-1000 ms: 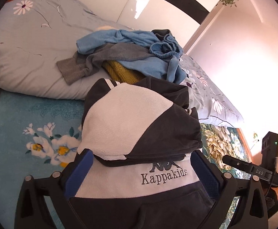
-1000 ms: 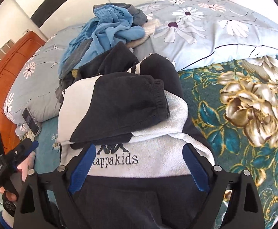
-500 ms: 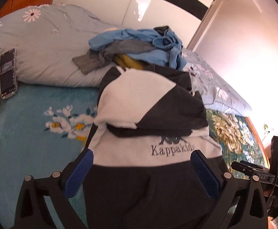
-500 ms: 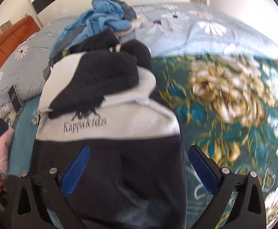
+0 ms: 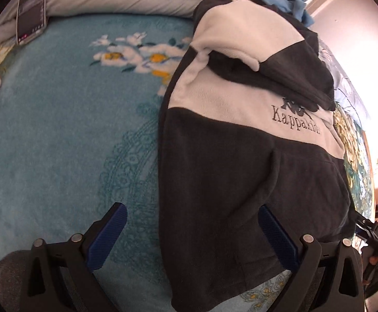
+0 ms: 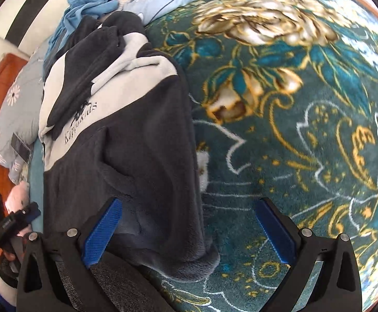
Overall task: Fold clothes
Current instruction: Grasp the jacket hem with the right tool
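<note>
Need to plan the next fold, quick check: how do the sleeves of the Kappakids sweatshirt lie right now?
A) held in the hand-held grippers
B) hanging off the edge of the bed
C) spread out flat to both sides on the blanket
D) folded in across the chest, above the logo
D: the dark sleeves are folded in across the chest of the sweatshirt, above the logo; both hand-held grippers are open and empty.

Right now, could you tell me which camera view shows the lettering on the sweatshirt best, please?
The left wrist view. There the lettering on the sweatshirt sits large and near upright on the pale band, readable as "Kappakids". In the right wrist view the same lettering is small, steeply tilted and hard to read.
</note>
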The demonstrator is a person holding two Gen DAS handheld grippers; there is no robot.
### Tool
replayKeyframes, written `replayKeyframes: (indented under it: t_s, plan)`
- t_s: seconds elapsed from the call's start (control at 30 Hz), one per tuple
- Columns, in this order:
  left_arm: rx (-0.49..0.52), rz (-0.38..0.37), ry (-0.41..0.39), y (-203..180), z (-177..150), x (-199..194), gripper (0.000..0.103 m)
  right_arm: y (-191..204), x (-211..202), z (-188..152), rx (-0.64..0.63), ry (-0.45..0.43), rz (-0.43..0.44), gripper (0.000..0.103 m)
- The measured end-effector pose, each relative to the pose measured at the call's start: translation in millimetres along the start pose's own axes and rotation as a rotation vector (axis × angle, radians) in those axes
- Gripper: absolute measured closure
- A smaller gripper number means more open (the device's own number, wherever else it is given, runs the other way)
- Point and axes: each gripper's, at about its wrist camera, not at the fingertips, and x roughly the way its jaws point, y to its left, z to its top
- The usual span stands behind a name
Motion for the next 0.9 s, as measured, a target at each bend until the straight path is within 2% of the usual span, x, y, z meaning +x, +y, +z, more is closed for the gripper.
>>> replayKeyframes:
  t_s: [0.13,0.2,0.23,0.33,0.37,0.4,0.43,0.5,0.53,0.6,0.63,0.67,0.73,0.9]
  plan:
    - [-0.037,-0.041,0.071,6,-3,11,0.005,-10,-1,0,0.079,0.008,0.071,0.004]
    - [-0.048,-0.052,0.097,7,-5,13,0.016,-14,-2,1,0.108,0.015,0.097,0.02]
    - [-0.054,-0.057,0.11,8,-7,15,0.017,-16,-2,2,0.121,0.019,0.109,0.025]
    - [-0.069,-0.084,0.135,9,-10,14,0.024,-23,-1,4,0.166,0.042,0.166,0.05]
    - [-0.076,-0.103,0.145,10,-13,13,0.029,-25,0,4,0.179,0.05,0.187,0.063]
    - [-0.085,-0.123,0.16,10,-15,12,0.033,-25,2,4,0.183,0.058,0.2,0.071]
    - [-0.092,-0.132,0.173,11,-18,12,0.036,-24,3,4,0.179,0.068,0.206,0.074]
    - [-0.105,-0.149,0.211,12,-25,12,0.054,-21,4,5,0.17,0.082,0.217,0.087]
    - [-0.11,-0.149,0.22,12,-29,10,0.059,-20,4,6,0.167,0.085,0.224,0.089]
    - [-0.121,-0.156,0.232,13,-34,6,0.08,-18,2,9,0.159,0.089,0.236,0.092]
    - [-0.128,-0.165,0.233,14,-36,4,0.084,-17,1,10,0.154,0.089,0.242,0.092]
    - [-0.131,-0.177,0.228,15,-37,0,0.093,-17,-2,11,0.155,0.082,0.257,0.093]
    - [-0.127,-0.208,0.204,15,-38,-8,0.093,-17,-9,13,0.159,0.065,0.29,0.093]
    - [-0.19,-0.366,0.122,22,-25,-38,0.095,-12,-27,27,0.184,-0.001,0.406,0.093]
